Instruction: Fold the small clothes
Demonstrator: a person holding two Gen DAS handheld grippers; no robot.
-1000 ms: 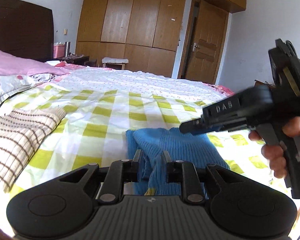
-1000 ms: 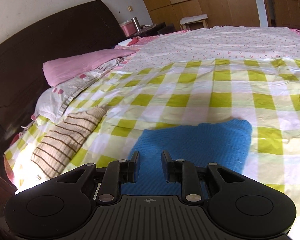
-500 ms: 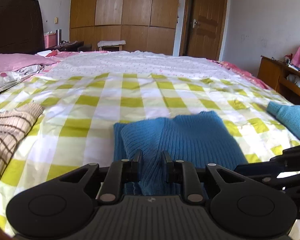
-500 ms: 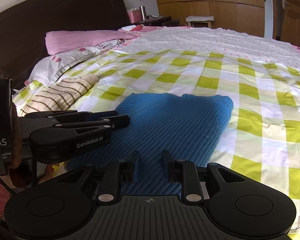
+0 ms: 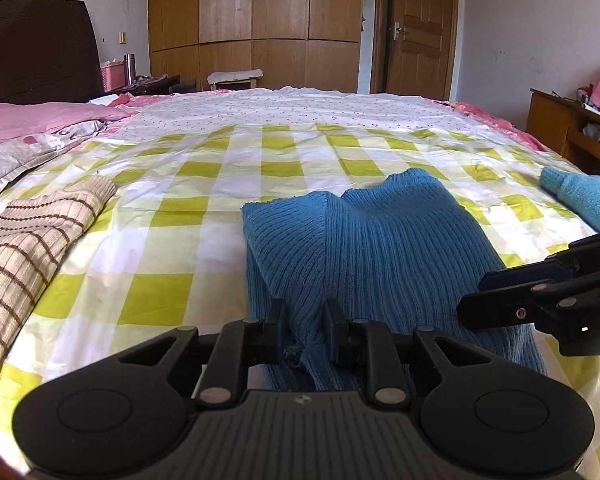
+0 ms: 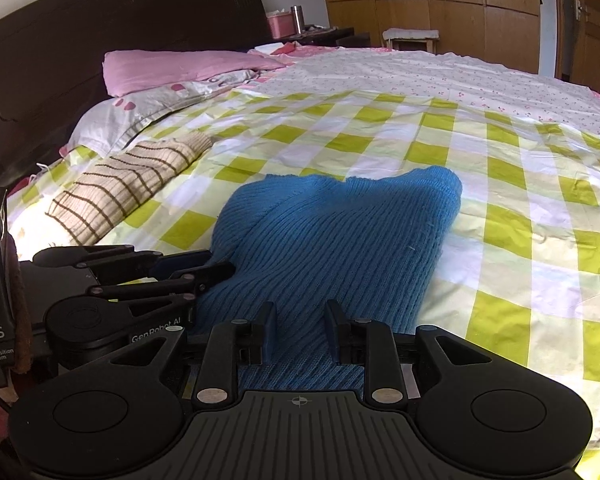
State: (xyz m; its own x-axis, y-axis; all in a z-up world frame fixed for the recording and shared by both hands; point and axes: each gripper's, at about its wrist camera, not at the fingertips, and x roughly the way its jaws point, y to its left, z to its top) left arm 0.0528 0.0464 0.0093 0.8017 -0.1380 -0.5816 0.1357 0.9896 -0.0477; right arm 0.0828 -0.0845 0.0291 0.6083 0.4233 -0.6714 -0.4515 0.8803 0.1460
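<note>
left gripper point(image 5: 302, 330) first: its fingers point(image 5: 274, 330) sit close together with a bunched ridge of the blue knit sweater point(image 5: 380, 248) pinched between them, the near hem gathered right at the pads. over to the right gripper point(image 6: 298, 330): same narrow gap, fingers point(image 6: 334, 330) low on the sweater's near edge, blue knit filling the space between them, but i cannot tell whether the pads are really biting or just resting on it.

each gripper shows up in the other's camera. from the left wrist, the right gripper pokes in at the right edge, tips down on the sweater's right side. from the right wrist, the left gripper lies at the lower left, tips tucked against the sweater's left edge.

the sweater lies folded on the bed point(image 5: 204, 168), on the yellow-green checked sheet point(image 6: 500, 208), its far end rounded and humped up. to its left, apart from it, a beige garment with brown stripes point(image 5: 28, 236). off to the right, well apart, another blue piece point(image 5: 580, 200) rests near the bed's edge.

further out: a pink pillow point(image 6: 172, 68) against the dark headboard point(image 6: 100, 20), wooden wardrobes point(image 5: 252, 20) and a door point(image 5: 420, 28) at the back.
</note>
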